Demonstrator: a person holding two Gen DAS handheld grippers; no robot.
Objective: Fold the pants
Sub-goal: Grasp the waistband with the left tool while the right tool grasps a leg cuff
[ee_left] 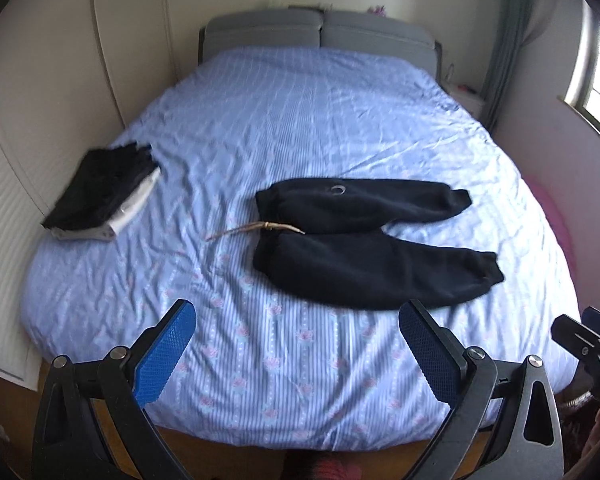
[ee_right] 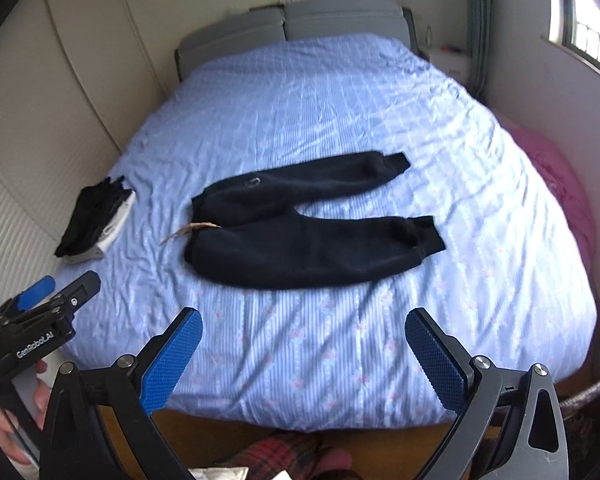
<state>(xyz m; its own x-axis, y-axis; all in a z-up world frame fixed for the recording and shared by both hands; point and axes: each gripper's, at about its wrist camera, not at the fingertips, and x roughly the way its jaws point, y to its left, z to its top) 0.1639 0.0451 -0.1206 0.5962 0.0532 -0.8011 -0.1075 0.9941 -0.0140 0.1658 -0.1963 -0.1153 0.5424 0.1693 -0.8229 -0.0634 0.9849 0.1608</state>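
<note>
Dark navy pants (ee_left: 364,232) (ee_right: 300,228) lie flat on the blue bed cover, waistband to the left and both cuffed legs spread to the right. A tan drawstring (ee_left: 244,229) (ee_right: 188,230) trails left from the waistband. My left gripper (ee_left: 298,344) hovers open over the bed's near edge, short of the pants, with nothing between its blue pads. My right gripper (ee_right: 304,348) is open too, held back from the pants at the foot of the bed. In the right wrist view the left gripper (ee_right: 56,300) shows at the lower left, held by a hand (ee_right: 16,432).
A stack of folded dark and white clothes (ee_left: 104,196) (ee_right: 96,216) sits at the bed's left edge. Grey cushions (ee_left: 320,32) line the headboard. A pink blanket (ee_right: 560,192) hangs at the right side. Wardrobe doors (ee_right: 40,120) stand left, a window (ee_right: 592,28) right.
</note>
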